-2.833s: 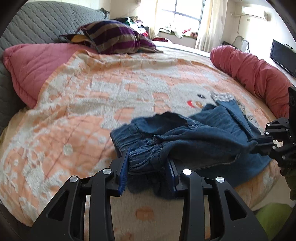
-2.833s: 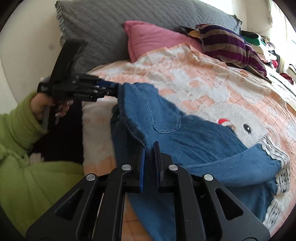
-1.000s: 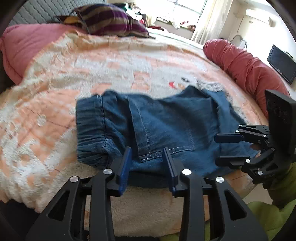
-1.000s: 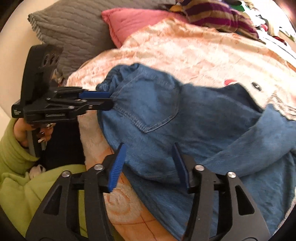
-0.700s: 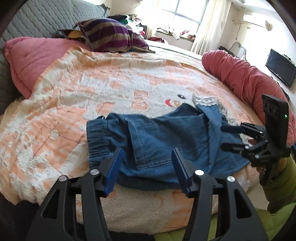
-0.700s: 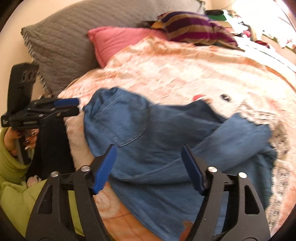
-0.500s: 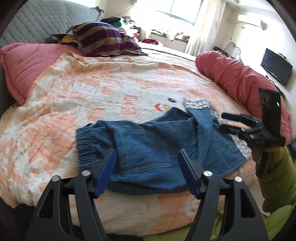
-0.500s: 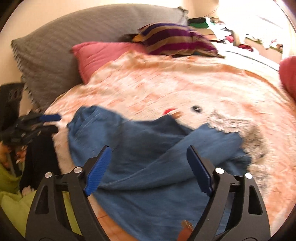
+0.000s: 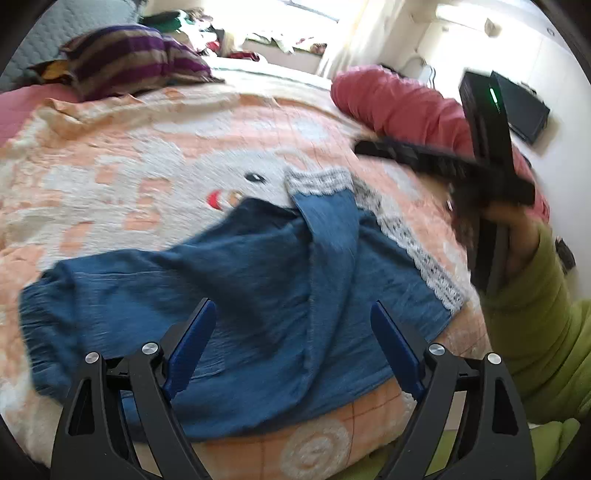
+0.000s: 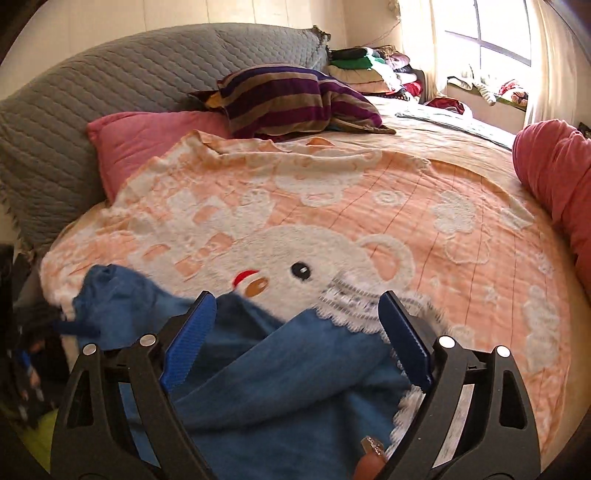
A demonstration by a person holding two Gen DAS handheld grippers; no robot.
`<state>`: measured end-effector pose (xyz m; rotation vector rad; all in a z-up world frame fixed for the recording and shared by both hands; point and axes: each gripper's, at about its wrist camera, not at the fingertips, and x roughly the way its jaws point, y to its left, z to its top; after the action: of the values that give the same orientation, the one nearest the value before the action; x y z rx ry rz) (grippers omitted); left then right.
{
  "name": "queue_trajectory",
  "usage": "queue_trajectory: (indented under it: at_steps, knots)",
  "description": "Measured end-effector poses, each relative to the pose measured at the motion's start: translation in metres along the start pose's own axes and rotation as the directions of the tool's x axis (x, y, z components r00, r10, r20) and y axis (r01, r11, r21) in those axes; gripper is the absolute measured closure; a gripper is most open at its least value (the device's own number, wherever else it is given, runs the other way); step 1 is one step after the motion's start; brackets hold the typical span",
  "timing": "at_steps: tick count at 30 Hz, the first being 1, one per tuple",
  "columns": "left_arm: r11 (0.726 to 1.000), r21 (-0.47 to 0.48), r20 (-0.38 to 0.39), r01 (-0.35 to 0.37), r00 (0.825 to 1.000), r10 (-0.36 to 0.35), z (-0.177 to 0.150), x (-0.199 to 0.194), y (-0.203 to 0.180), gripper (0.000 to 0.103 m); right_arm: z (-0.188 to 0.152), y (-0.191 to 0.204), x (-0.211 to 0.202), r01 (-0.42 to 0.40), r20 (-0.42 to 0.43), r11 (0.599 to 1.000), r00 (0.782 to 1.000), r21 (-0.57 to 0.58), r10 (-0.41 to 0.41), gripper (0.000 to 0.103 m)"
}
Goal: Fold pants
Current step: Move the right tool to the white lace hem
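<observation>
On the near edge of the bed, the pants [image 9: 258,295] lie spread over an orange-and-white blanket [image 10: 369,206], waistband to the left and lace-trimmed hems [image 9: 317,182] toward the right and far side. One leg crosses over the other rather than lying beside it, so the denim is rumpled and not yet squared up; the fold looks barely begun, and the legs likely need aligning first.

Both tools hang above the cloth with nothing between their fingers. The left gripper [image 9: 291,343] is spread wide over the seat and thigh area, its blue pads clear of the fabric. The right gripper [image 10: 295,338] is also spread wide, hovering near the lace hems, which suggests it is placed to take a leg end. In the left view it appears from the side as a blurred dark shape [image 9: 443,166] above the blanket, held by a hand in a green sleeve [image 9: 532,306].

The blanket is plush, with a white bear figure woven in; it should give under a pad, so pinching a single denim layer may be fiddly. A pink pillow [image 10: 147,144] and a striped pillow [image 10: 288,99] sit against the grey quilted headboard [image 10: 110,85], a red bolster [image 10: 554,173] lines the right side, and a bright window [image 10: 491,33] lights the room, with piled clothes [image 10: 373,70] beside it.
</observation>
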<state>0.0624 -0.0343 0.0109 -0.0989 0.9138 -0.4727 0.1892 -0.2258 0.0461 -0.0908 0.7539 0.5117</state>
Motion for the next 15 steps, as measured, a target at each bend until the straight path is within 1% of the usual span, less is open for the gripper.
queue_trajectory:
  at_steps: [2,4,5,8,10,12,15]
  knots:
    - [1.0,0.01,-0.027,0.018,0.999,-0.017,0.002,0.015,-0.006,0.018,0.007,-0.007,0.015,-0.007,-0.025,1.0,1.0,0.006,0.007,0.02]
    - [0.999,0.014,-0.055,0.049,0.997,-0.048,0.004,0.031,-0.012,0.018,0.011,-0.013,0.032,-0.001,-0.068,1.0,0.998,0.016,0.002,0.02]
    - [0.998,0.016,-0.062,0.055,0.997,-0.054,0.005,0.036,-0.014,0.018,0.013,-0.015,0.046,0.006,-0.105,1.0,0.994,0.017,-0.004,0.02]
    - [0.998,0.029,-0.076,0.058,0.996,-0.056,0.008,0.054,-0.02,0.018,0.014,-0.017,0.078,0.047,-0.179,0.999,0.983,-0.02,-0.05,0.02]
    - [0.998,0.029,-0.086,0.055,0.995,-0.053,0.008,0.062,-0.022,0.018,0.014,-0.019,0.095,0.075,-0.213,0.996,0.974,-0.038,-0.081,0.02]
    - [0.998,0.021,-0.098,0.059,0.994,-0.057,0.008,0.07,-0.021,0.018,0.015,-0.019,0.112,0.072,-0.242,0.996,0.967,-0.061,-0.085,0.02]
    - [0.998,0.004,-0.106,0.059,0.993,-0.058,0.008,0.079,-0.016,0.019,0.014,-0.021,0.131,0.09,-0.279,0.992,0.954,-0.086,-0.111,0.02]
